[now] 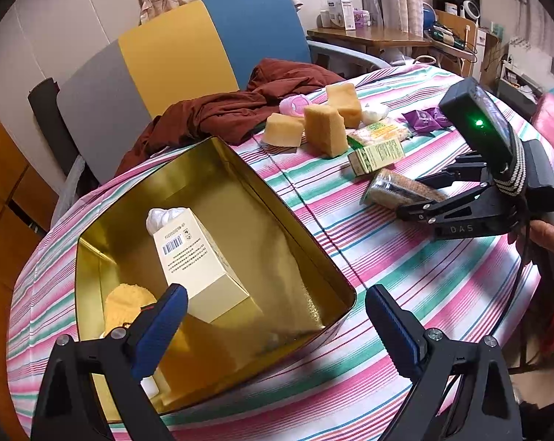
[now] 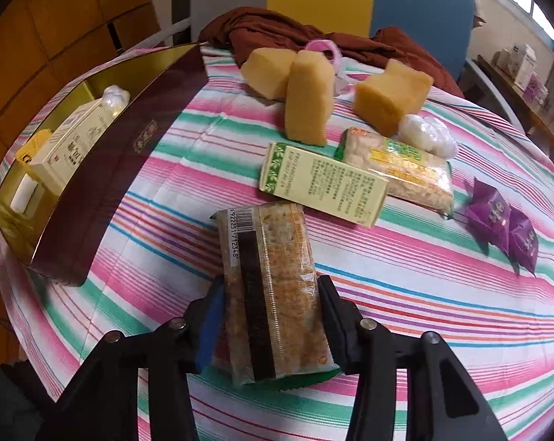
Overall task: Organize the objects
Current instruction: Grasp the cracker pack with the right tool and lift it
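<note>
One open tin box stands at the left of the striped tablecloth, gold inside and dark red outside, and a cream carton and a yellow sponge piece already lie in it. My left gripper hovers over its near rim with the jaws wide apart and nothing between them. To the right of the box, near the middle of the table, lies the cracker packet, a flat clear wrapper with brown crackers, a dark seam strip and a barcode at its far end. My right gripper has both pads against its long sides at the near end, so I judge it is gripped, though it rests on the cloth. I think it is light but fragile, and the film looks slippery, so I would squeeze gently on the long edges. Farther right lie three sponge blocks, a green carton and purple sachets.
</note>
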Demonstrator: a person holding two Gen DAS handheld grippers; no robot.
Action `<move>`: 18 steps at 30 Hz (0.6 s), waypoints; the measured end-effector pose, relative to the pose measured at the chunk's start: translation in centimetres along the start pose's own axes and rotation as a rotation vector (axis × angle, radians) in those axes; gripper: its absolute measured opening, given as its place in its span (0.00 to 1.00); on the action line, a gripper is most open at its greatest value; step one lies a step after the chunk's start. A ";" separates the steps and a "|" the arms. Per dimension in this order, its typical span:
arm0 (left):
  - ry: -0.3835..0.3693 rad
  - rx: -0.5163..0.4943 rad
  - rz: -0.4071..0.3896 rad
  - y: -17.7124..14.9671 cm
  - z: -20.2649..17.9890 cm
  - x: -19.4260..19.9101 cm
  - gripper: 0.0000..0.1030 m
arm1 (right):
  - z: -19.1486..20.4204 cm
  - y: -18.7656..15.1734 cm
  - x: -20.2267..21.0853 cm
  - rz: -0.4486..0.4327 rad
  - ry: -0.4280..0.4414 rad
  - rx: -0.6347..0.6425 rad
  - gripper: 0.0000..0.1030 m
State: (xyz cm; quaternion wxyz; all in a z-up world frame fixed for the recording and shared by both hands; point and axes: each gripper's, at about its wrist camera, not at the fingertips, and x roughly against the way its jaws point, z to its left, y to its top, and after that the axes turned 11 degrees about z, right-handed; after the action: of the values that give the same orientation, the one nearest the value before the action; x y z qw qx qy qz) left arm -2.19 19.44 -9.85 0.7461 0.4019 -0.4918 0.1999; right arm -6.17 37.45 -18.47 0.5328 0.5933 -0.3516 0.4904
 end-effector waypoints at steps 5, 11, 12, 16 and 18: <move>0.014 -0.031 -0.008 0.8 -0.7 0.1 0.95 | -0.3 -1.3 1.6 -0.060 0.016 -0.063 0.47; 0.013 -0.134 -0.031 5.3 -3.2 -0.3 0.99 | -2.0 -5.3 3.8 -0.116 0.061 -0.180 0.47; 0.029 -0.156 -0.040 6.2 -3.8 -0.4 0.99 | -2.3 -6.1 4.1 -0.125 0.069 -0.201 0.47; 0.206 -0.330 -0.118 9.4 -7.6 -1.8 1.00 | -3.4 -8.7 4.6 -0.135 0.078 -0.258 0.47; 0.272 -0.410 -0.146 10.3 -9.2 -2.7 1.00 | -4.1 -10.0 5.0 -0.140 0.081 -0.286 0.47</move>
State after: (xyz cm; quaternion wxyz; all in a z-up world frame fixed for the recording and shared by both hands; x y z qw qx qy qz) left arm -5.20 33.21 -9.88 0.8837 0.2461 -0.3868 0.0937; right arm 3.69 43.87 -16.76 0.6586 0.5141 -0.3538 0.4205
